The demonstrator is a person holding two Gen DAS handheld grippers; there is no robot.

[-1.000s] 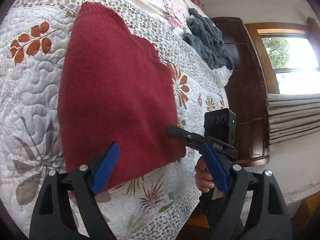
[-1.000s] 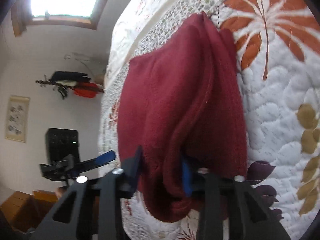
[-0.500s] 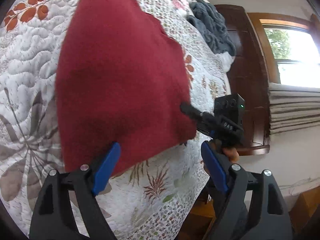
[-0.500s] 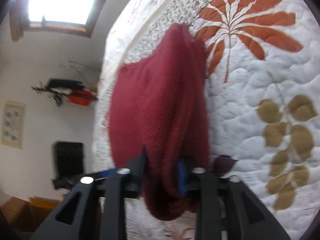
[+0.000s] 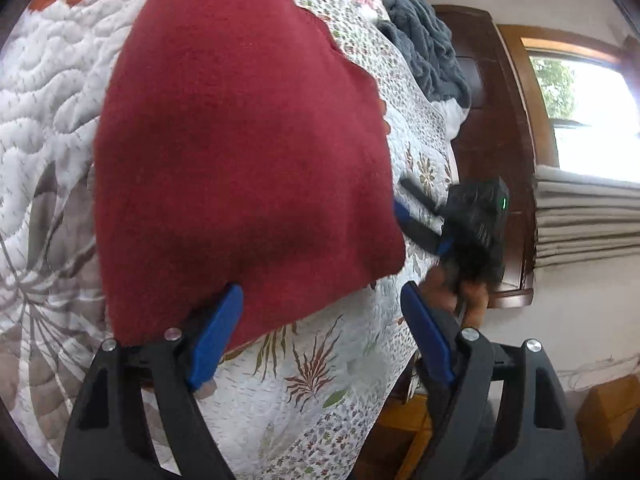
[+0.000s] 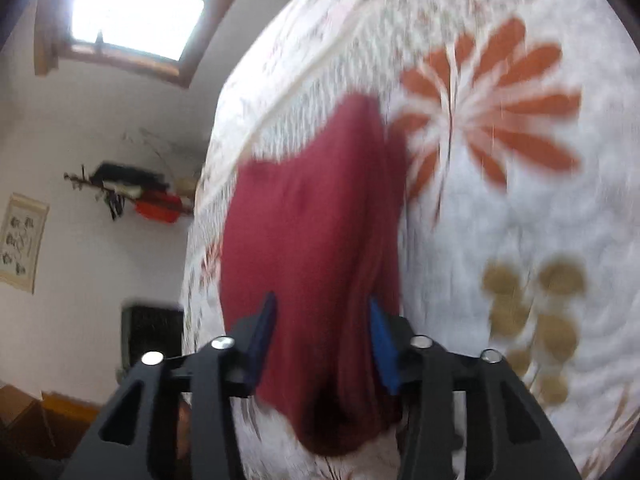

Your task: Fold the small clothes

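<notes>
Quilted bed (image 5: 340,380): right gripper (image 6: 322,344) clamps the red sweater (image 5: 240,152); left gripper (image 5: 320,336) gapes beside it, so the fold may sag.

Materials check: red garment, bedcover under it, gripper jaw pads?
Red garment: looks like a soft matte knit or fleece, going by the fuzzy nap and thick rolled edge; exact fibre unclear.
Bedcover: quilted cotton-like fabric, puffy stitched channels, printed leaves.
Blue pads on the jaws: smooth, slightly glossy, probably plastic or rubber.
</notes>
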